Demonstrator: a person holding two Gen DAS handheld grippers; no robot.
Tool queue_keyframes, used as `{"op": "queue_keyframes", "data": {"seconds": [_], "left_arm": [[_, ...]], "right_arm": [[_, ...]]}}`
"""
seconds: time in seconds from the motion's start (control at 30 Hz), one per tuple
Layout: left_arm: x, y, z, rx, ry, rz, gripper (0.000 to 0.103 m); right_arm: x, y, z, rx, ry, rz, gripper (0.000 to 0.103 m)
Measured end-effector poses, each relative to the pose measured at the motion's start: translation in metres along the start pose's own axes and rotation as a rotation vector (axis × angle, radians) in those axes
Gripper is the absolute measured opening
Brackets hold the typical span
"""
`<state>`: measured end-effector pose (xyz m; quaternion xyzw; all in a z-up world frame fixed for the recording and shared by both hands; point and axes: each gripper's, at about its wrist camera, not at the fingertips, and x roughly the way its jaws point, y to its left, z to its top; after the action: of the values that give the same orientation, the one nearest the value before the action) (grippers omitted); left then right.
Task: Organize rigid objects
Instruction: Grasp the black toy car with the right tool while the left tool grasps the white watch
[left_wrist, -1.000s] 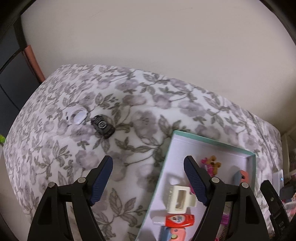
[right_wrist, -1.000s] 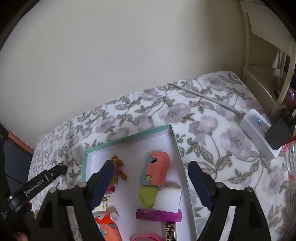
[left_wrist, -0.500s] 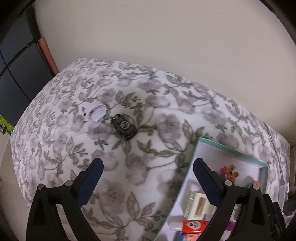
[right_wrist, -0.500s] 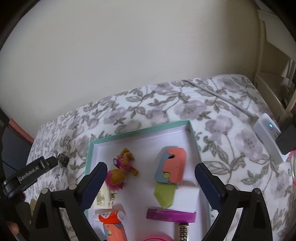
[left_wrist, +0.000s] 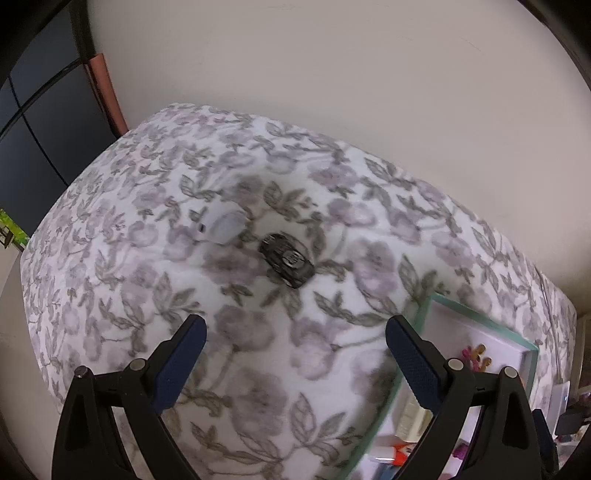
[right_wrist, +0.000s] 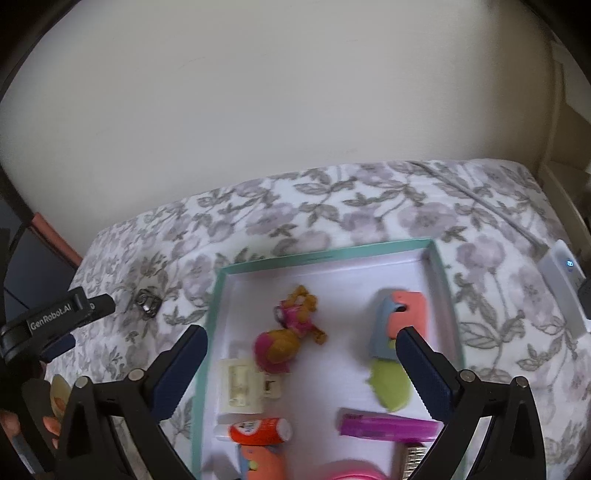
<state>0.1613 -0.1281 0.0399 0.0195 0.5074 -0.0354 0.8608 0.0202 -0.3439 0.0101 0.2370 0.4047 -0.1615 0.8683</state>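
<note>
Jaws wide on left gripper (left_wrist: 293, 341) and right gripper (right_wrist: 301, 350), just opened further, nothing between. Black toy car (left_wrist: 286, 259) mid-frame on floral blanket (left_wrist: 110, 280), beside white earbud case (left_wrist: 221, 227), outside teal tray (right_wrist: 216, 295). Likely light, stiff, smooth; best pinched across flanks.

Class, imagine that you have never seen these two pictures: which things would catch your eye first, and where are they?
The teal-rimmed tray on the flowered cloth, holding bright small things: a pink-and-orange toy figure mid-tray and a purple bar near its front. Out on the cloth, left of the tray, a small black toy car lies beside a white earbud case.
</note>
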Motion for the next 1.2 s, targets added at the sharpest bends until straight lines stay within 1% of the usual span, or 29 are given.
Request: {"op": "queue_keyframes", "data": {"seconds": [0.13, 0.27, 0.4, 0.5, 0.63, 0.73, 0.87, 1.0, 1.1, 1.2], "left_arm": [[0.004, 0.025, 0.010, -0.006, -0.011, -0.006, 0.098], [0.016, 0.055, 0.019, 0.013, -0.030, 0.040, 0.098], [0.032, 0.092, 0.030, 0.000, -0.010, 0.030, 0.098], [0.042, 0.117, 0.037, -0.023, -0.001, 0.026, 0.098], [0.057, 0.141, 0.048, -0.041, 0.009, 0.008, 0.098], [0.072, 0.149, 0.055, -0.020, 0.041, 0.005, 0.098], [0.083, 0.154, 0.063, 0.025, 0.038, 0.012, 0.098], [0.091, 0.153, 0.072, 0.077, -0.002, -0.011, 0.098], [0.095, 0.147, 0.077, 0.115, -0.037, -0.006, 0.098], [0.098, 0.141, 0.082, 0.158, -0.066, -0.032, 0.098]], "right_arm": [[0.002, 0.024, -0.001, -0.053, -0.012, 0.011, 0.103], [0.006, 0.054, -0.002, -0.102, -0.027, 0.042, 0.103], [0.013, 0.092, -0.009, -0.183, -0.037, 0.076, 0.103], [0.023, 0.118, -0.014, -0.223, -0.020, 0.096, 0.103], [0.044, 0.145, -0.019, -0.251, 0.038, 0.129, 0.103], [0.062, 0.162, -0.018, -0.268, 0.084, 0.126, 0.103], [0.084, 0.174, -0.015, -0.261, 0.120, 0.115, 0.103], [0.105, 0.188, -0.012, -0.269, 0.164, 0.126, 0.102], [0.122, 0.199, -0.011, -0.296, 0.187, 0.099, 0.102], [0.132, 0.207, -0.008, -0.315, 0.194, 0.083, 0.101]]}}
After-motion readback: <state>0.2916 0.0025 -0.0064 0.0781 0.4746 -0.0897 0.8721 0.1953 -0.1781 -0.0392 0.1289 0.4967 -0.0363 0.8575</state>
